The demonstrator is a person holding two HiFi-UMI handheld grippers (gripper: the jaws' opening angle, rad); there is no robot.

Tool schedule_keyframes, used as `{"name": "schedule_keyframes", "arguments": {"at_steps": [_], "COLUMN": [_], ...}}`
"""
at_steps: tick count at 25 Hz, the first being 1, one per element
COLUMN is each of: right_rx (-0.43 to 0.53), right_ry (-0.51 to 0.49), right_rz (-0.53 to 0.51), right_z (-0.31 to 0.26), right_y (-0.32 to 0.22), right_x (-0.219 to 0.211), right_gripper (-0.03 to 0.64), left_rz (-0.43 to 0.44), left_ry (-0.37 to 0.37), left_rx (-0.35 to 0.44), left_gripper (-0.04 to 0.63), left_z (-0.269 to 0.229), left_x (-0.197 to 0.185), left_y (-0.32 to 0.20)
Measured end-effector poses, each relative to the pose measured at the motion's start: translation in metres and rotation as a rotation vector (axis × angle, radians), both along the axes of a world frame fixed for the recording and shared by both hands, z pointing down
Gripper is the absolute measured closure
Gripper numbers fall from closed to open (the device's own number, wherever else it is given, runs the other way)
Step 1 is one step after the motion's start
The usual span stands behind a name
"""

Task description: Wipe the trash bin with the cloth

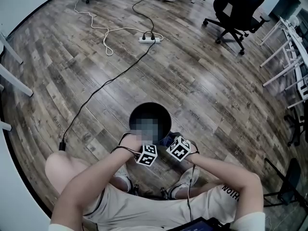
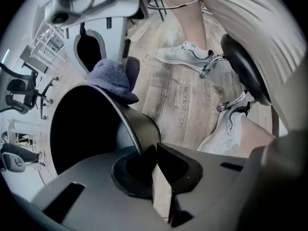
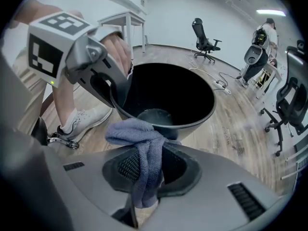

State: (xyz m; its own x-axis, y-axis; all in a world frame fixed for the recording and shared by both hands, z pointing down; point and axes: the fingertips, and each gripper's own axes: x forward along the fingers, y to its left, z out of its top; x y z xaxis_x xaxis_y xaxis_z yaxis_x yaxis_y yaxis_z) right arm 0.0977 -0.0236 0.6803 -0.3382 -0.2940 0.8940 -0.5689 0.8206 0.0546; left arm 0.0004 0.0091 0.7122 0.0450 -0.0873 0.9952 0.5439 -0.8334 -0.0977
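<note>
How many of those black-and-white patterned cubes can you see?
2: the left cube on the left tongs, the right cube on the right tongs, side by side beside the bin.

the trash bin (image 3: 199,121) is smooth and faintly glossy, the cloth (image 3: 144,148) nubby, the floor (image 1: 192,81) matt wood-grain.

Power strip (image 1: 149,39) on wood floor (image 1: 202,81), black cable (image 1: 106,83) alongside; black office chair (image 1: 236,8) upper right.

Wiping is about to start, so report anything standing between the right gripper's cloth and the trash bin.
Nothing visible does. The cloth, pinched in the right gripper, sits right at the trash bin's rim. The left gripper clamps that rim off to one side, clear of the cloth.
</note>
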Motion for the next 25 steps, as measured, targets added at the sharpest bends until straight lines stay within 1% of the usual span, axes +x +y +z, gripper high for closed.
{"name": "schedule_keyframes", "arguments": {"at_steps": [6,9,13,15,18,21,22,25], "right_rx": [-0.002,-0.003,0.015,0.014,-0.016,-0.019,-0.015,-0.041], "right_ry": [0.058,0.09,0.085,0.082,0.08,0.051,0.043,0.057], "right_rz": [-0.036,-0.031,-0.008,0.007,0.039,0.101,0.103,0.051], "right_z": [0.05,0.082,0.125,0.146,0.18,0.193,0.193,0.187], "right_y": [-0.005,-0.009,-0.015,-0.015,-0.011,-0.012,-0.013,-0.011], "right_x": [0.006,0.011,0.014,0.016,0.014,0.015,0.016,0.017], "right_gripper": [0.541,0.541,0.541,0.541,0.541,0.541,0.541,0.541], "left_rz": [-0.043,-0.092,-0.152,-0.167,-0.18,-0.19,-0.193,-0.19], "left_ry": [0.024,0.046,0.069,0.075,0.068,0.067,0.067,0.063], "left_rx": [-0.034,-0.07,-0.117,-0.124,-0.124,-0.124,-0.123,-0.119], "left_gripper": [0.558,0.56,0.563,0.563,0.563,0.563,0.563,0.561], "left_z": [-0.001,-0.002,-0.002,-0.003,-0.001,0.0,0.0,0.0], "left_x": [0.007,0.011,0.016,0.019,0.019,0.021,0.022,0.021], "left_y": [0.004,0.007,0.011,0.011,0.011,0.011,0.01,0.01]}}
